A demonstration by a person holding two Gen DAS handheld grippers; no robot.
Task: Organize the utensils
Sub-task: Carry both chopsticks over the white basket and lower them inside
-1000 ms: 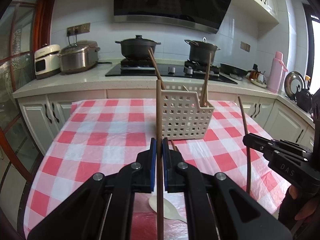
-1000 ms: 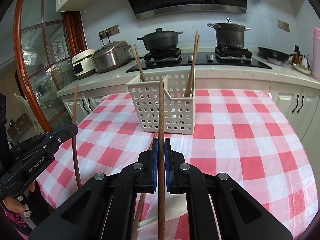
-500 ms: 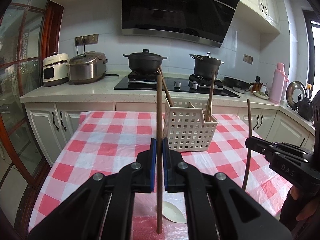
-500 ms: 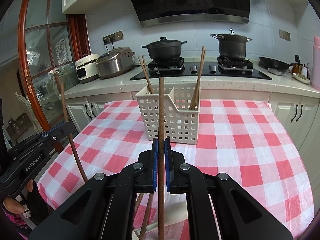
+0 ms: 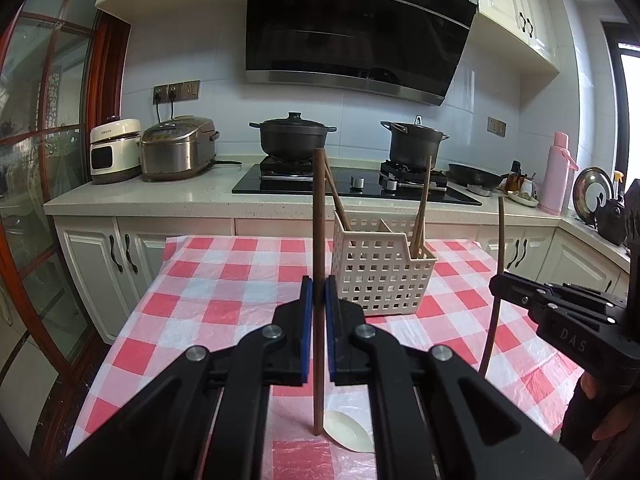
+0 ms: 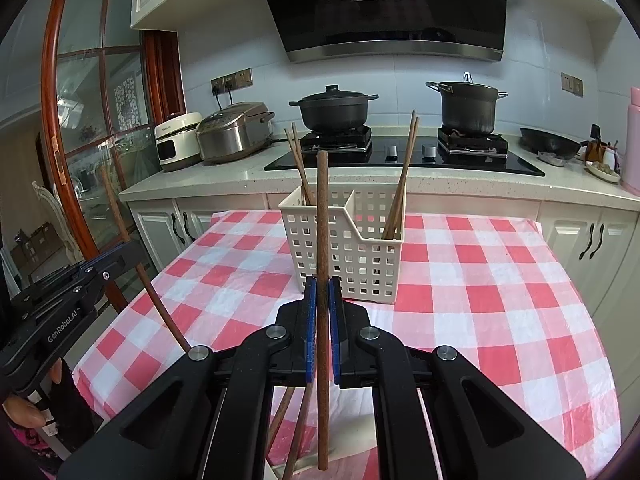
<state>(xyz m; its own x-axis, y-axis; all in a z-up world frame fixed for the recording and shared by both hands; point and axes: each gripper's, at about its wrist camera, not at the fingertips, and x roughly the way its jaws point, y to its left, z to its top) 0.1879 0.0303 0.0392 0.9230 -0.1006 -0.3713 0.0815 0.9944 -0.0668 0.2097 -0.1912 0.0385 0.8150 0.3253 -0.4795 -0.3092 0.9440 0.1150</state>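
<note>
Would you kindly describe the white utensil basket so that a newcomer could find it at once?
On the red-and-white checked tablecloth, in front of the stove counter, stands the white basket. It is a plastic bin with gridded holes, and brown chopsticks lean out of its two compartments. Nothing else on the cloth stands upright.

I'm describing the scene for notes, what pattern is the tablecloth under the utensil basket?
Red and white checks; the tablecloth shows best in the right wrist view.
</note>
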